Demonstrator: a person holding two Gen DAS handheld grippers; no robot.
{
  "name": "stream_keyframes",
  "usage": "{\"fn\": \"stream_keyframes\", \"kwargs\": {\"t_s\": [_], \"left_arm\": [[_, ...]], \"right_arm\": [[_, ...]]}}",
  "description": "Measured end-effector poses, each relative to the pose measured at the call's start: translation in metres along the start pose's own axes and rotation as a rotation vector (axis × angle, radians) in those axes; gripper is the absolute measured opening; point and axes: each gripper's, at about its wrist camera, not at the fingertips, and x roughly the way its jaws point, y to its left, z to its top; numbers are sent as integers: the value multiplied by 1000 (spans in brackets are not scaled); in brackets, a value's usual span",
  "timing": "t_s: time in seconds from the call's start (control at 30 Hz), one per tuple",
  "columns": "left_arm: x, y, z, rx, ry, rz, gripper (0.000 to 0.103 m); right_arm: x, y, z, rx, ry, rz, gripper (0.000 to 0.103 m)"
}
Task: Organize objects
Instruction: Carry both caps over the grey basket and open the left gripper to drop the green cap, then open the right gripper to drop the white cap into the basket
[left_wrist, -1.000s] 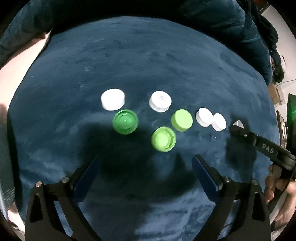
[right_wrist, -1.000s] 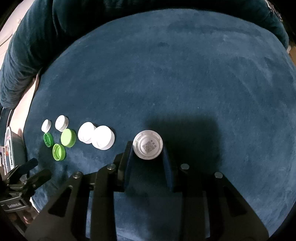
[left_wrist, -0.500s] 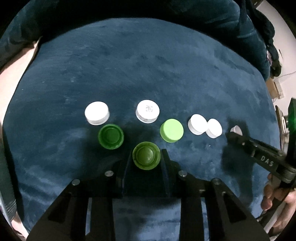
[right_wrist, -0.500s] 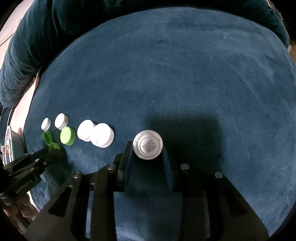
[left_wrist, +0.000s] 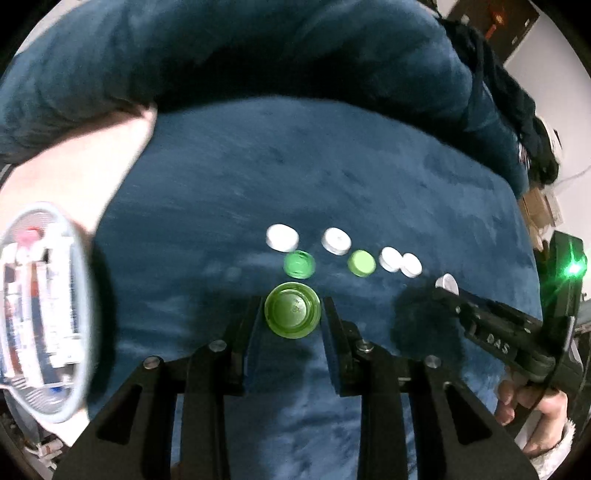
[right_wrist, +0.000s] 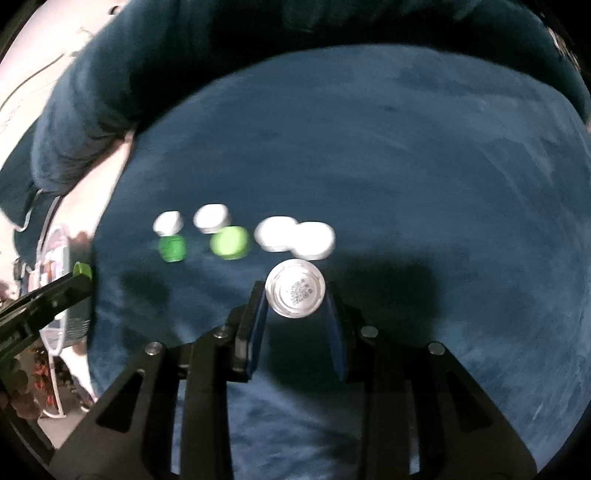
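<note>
Since the earlier frames the left gripper has closed on the open green cap that lay lowest in the group, and lifted it clear of the blue cushion; caps left behind now look smaller and sit higher in the left view. Right gripper has also risen; the cluster has slid toward centre in the right view

Left gripper: pads pressed on either side of the green cap, hollow side facing the camera, centre of the left view

Right gripper: clamped on a clear cap with a printed code on its face, centre of the right view. In the left view this gripper enters from the right edge, a hand on its handle, cap edge showing at its tip

On the cushion, left view:
- white cap, upper row left
- second white cap to its right
- dark green cap, open side up, just below the first white one
- light green cap, closed side up, right of centre
- two white caps, touching: and, further right

Plastic tub with small items, left edge of the left view, blurred; contents not readable

Both views motion-blurred; cluster in the right view smeared
</note>
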Motion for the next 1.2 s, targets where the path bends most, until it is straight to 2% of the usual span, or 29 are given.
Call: {"fn": "stream_keyframes", "kwargs": {"t_s": [0.1, 0.2, 0.37, 0.47, 0.6, 0.7, 0.83, 0.9, 0.97, 1.07, 1.2], "left_arm": [[-31, 30, -11, -46, -65, 34, 31], [-53, 65, -34, -91, -90, 74, 31], [-75, 136, -77, -167, -124, 257, 31], [-89, 192, -103, -264, -136, 316, 31], [-99, 254, -128, -433, -136, 271, 31], [-95, 273, -133, -464, -124, 256, 31], [-84, 276, -132, -459, -107, 212, 31], [-78, 279, -130, -462, -91, 214, 37], [-77, 281, -130, -480, -89, 185, 60], [-88, 281, -136, -516, -120, 122, 72], [-114, 279, -146, -552, -196, 130, 73]], "right_arm": [[-17, 37, 0, -58, -29, 39, 31], [-30, 86, 3, -136, -61, 87, 31], [-39, 172, -20, -276, -62, 199, 31], [-33, 228, -38, -371, -28, 274, 31], [-8, 282, -55, -460, 40, 321, 31], [12, 313, -66, -486, 106, 360, 31], [26, 337, -77, -487, 164, 400, 31], [29, 345, -81, -493, 177, 404, 31], [29, 347, -83, -503, 189, 407, 31], [32, 352, -86, -525, 204, 399, 31], [39, 362, -90, -548, 218, 388, 31]]}}
